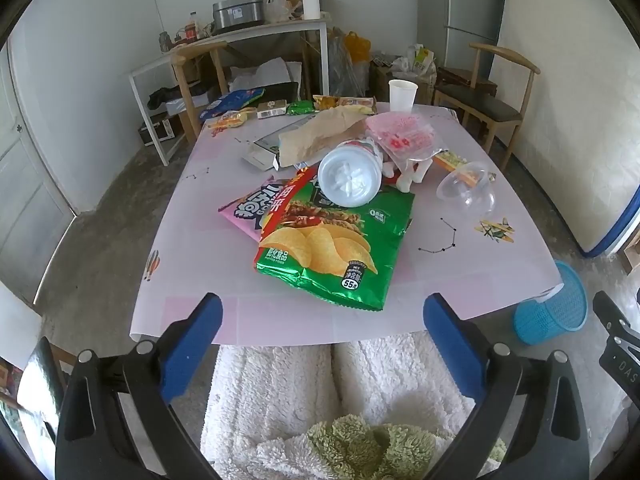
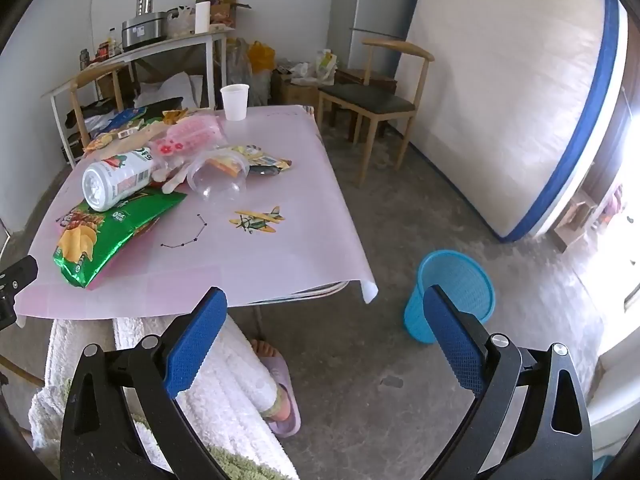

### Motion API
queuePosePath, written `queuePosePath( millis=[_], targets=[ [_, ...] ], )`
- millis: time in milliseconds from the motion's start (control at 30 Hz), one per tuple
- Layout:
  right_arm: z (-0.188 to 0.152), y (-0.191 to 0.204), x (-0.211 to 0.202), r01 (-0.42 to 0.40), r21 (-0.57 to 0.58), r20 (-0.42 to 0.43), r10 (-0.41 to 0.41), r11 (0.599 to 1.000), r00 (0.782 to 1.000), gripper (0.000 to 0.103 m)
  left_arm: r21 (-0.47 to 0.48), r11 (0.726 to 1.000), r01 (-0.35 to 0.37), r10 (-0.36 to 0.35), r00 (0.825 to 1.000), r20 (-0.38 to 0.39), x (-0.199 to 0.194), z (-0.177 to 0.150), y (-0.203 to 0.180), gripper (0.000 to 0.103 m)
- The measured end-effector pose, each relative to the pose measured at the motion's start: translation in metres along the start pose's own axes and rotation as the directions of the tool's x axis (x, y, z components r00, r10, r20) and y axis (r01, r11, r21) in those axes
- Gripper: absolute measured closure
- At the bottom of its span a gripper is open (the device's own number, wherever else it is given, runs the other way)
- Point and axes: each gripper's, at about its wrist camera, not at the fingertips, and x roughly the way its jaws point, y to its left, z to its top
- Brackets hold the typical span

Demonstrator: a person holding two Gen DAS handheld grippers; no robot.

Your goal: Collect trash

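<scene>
Cluttered shelves and wooden chairs ringed the room where we sat at a pink-covered table (image 1: 208, 248) heaped with trash. Nearest us lay the green chip bag (image 1: 336, 252), flat on the cloth, with a white plastic bottle (image 1: 352, 176) resting on its far end and a pink snack packet (image 1: 248, 210) tucked partly beneath it. A clear plastic cup (image 1: 466, 192) lay on its side just right of the pile, and a paper cup (image 1: 402, 95) stood upright at the far edge. On the floor to our right waited the blue basket (image 2: 452, 292), apparently empty.

Our left gripper (image 1: 322, 320) and right gripper (image 2: 326, 316) both hung before the near table edge with jaws spread wide, holding nothing.

We judged the chip bag light, crinkly and slick; pinching its near crimped seam seemed safest, though the bottle would likely roll off. The clear cup looked thin and crushable, best taken gently at the rim.
</scene>
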Motion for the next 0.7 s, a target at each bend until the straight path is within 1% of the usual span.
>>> queuePosePath(
  millis=[700],
  targets=[
    [0.0016, 0.0025, 0.0034, 0.0, 0.003, 0.002, 0.0, 1.0, 1.0, 0.009, 0.001, 1.0, -0.005, 0.005, 1.0, -0.004, 0.0003, 0.0, -0.0002, 0.005]
  ],
)
